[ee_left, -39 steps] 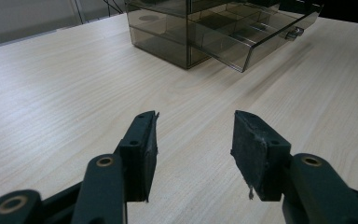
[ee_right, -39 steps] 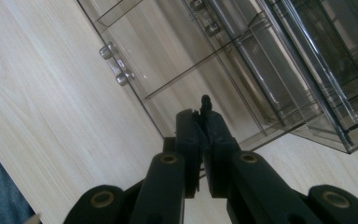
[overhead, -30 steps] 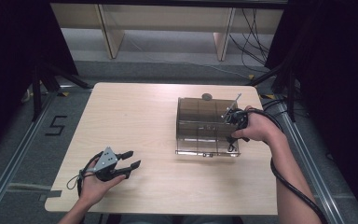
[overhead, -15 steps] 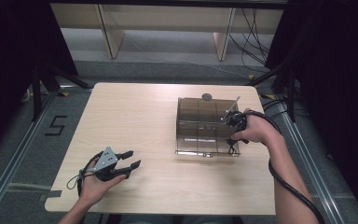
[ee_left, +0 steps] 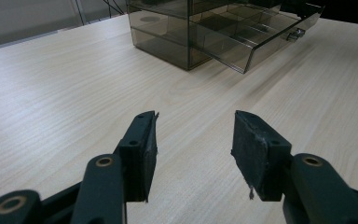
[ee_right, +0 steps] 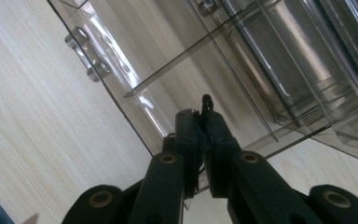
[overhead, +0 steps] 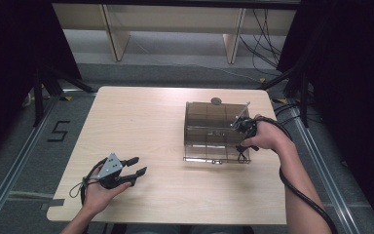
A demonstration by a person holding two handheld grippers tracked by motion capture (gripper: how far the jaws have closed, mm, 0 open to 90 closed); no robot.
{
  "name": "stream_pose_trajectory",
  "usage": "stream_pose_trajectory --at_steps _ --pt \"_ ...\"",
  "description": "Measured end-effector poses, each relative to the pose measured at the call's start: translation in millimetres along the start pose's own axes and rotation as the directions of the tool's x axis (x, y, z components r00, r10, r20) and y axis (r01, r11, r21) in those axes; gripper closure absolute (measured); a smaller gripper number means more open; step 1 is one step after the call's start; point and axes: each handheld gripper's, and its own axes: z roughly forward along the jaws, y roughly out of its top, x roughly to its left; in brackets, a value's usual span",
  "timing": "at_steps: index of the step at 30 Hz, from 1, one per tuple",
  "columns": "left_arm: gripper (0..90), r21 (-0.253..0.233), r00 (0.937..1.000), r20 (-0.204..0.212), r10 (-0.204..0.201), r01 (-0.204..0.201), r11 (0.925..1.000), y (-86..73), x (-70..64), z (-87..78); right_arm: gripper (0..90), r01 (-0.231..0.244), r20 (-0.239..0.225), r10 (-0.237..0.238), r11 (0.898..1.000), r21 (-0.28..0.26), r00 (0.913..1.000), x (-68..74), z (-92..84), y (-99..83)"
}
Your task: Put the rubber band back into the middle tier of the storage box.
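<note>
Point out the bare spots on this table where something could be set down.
The widest bare patch of the light wooden table runs from its left edge to the smoky transparent plastic drawer box. The front strip between the left gripper and the box's pulled-out drawer is also free. It is crowded at the right, where the right gripper works.

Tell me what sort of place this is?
Likely a lab recording station: a bare wooden table ringed by black curtains, metal floor rails, loose cables, and a floor marking "5".

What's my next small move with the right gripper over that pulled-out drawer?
Probably open the right gripper a little: its jaws are shut on a small dark thing, poised over the drawer of the smoky clear box, so it would likely drop in.
</note>
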Motion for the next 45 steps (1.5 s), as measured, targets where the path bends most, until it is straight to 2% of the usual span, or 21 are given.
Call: stream_pose_trajectory --at_steps 4,5,7,10,14,18,19,20,22,23,25,29,31,34,35,36,37,38,41,42,45 --pt "49.3 -0.001 1.0 -0.001 0.001 -0.001 1.0 0.1 0.1 0.0 85.9 -0.014 0.007 0.014 1.0 0.005 0.9999 -0.6 1.4 0.0" --pt "49.2 0.0 1.0 -0.001 -0.001 0.001 1.0 0.2 0.2 -0.1 85.9 -0.026 -0.007 0.026 1.0 0.009 0.9996 0.1 1.5 -0.1" --pt "49.1 0.007 0.9999 -0.011 0.004 -0.004 1.0 0.8 0.6 -1.0 85.7 -0.013 0.012 0.013 1.0 0.012 0.9998 -2.6 2.8 -0.4" --pt "49.0 0.001 1.0 -0.01 0.0 0.0 1.0 0.6 1.0 -0.7 85.0 -0.021 -0.003 0.021 1.0 0.006 0.9998 -2.2 4.3 -0.1" --pt "49.0 0.002 0.9999 -0.01 0.004 -0.004 1.0 0.7 1.0 -0.6 83.1 -0.03 0.003 0.03 0.999 0.015 0.9995 -2.7 5.2 0.3" --pt "49.0 0.001 0.9999 -0.01 0.003 -0.003 1.0 0.8 0.9 -0.6 81.4 -0.015 0.006 0.015 1.0 0.017 0.9999 -5.3 7.0 0.4" --pt "48.9 0.001 0.9999 -0.01 0.002 -0.002 1.0 0.8 0.9 -0.6 81.1 -0.043 -0.001 0.043 0.999 0.012 0.9991 -3.6 7.2 0.3" --pt "49.0 0.0 0.9999 -0.01 0.0 0.0 1.0 0.7 0.9 -0.6 81.0 -0.045 -0.009 0.045 0.999 0.011 0.9989 -3.7 7.4 0.2" --pt "49.0 0.001 0.9999 -0.011 -0.001 0.001 1.0 0.7 1.0 -0.6 80.8 -0.016 0.011 0.016 1.0 0.016 0.9998 -6.4 8.4 -0.3" --pt "49.0 0.002 1.0 -0.01 -0.001 0.001 1.0 0.8 1.1 -0.8 80.8 -0.023 0.01 0.023 1.0 0.017 0.9997 -6.1 8.4 -0.5" --pt "49.0 0.001 0.9999 -0.01 0.0 0.0 1.0 0.8 1.1 -0.6 80.6 -0.053 -0.003 0.053 0.999 0.006 0.9986 -3.5 7.1 -0.5" --pt "49.0 0.001 1.0 -0.009 0.003 -0.003 1.0 0.9 1.0 -0.4 80.0 -0.029 0.016 0.029 1.0 0.002 0.9995 -4.8 3.8 -0.6" --pt "49.0 -0.003 1.0 -0.004 0.002 -0.002 1.0 0.6 1.3 0.3 79.4 -0.054 0.007 0.054 0.999 -0.003 0.9985 -2.0 2.4 -0.7" --pt "49.0 0.001 0.9999 -0.011 0.004 -0.004 1.0 1.0 1.2 -0.4 78.5 -0.025 0.019 0.025 1.0 -0.008 0.9995 -3.6 0.7 -1.8" --pt "49.0 0.0 0.9999 -0.011 0.001 -0.001 1.0 0.9 1.1 -0.5 78.1 -0.056 0.015 0.057 0.998 -0.009 0.9983 -1.0 -0.6 -2.2" --pt "48.9 0.001 0.9999 -0.011 0.0 0.0 1.0 1.0 1.1 -0.5 77.7 -0.042 0.013 0.042 0.999 -0.013 0.999 -1.6 -1.2 -2.7" --pt "48.9 0.001 1.0 -0.008 -0.001 0.001 1.0 0.9 1.3 -0.4 77.4 -0.058 0.016 0.058 0.998 -0.009 0.9982 0.1 -2.9 -3.3" --pt "48.9 -0.001 1.0 -0.007 -0.003 0.003 1.0 0.7 1.4 0.1 76.9 -0.044 0.021 0.044 0.999 -0.018 0.9988 -0.2 -3.5 -4.0" --pt "48.8 -0.002 1.0 -0.006 0.0 0.0 1.0 0.3 1.6 0.6 75.4 -0.06 0.019 0.061 0.998 -0.015 0.998 3.2 -8.4 -6.0" --pt "48.8 0.003 0.9999 -0.012 0.002 -0.002 1.0 0.4 1.3 0.3 74.7 -0.041 0.019 0.041 0.999 -0.019 0.999 2.9 -9.2 -6.9" --pt "48.6 0.005 0.9999 -0.013 0.001 -0.001 1.0 0.0 1.2 0.4 73.1 -0.031 0.046 0.031 0.999 -0.008 0.9985 5.3 -12.4 -10.7"
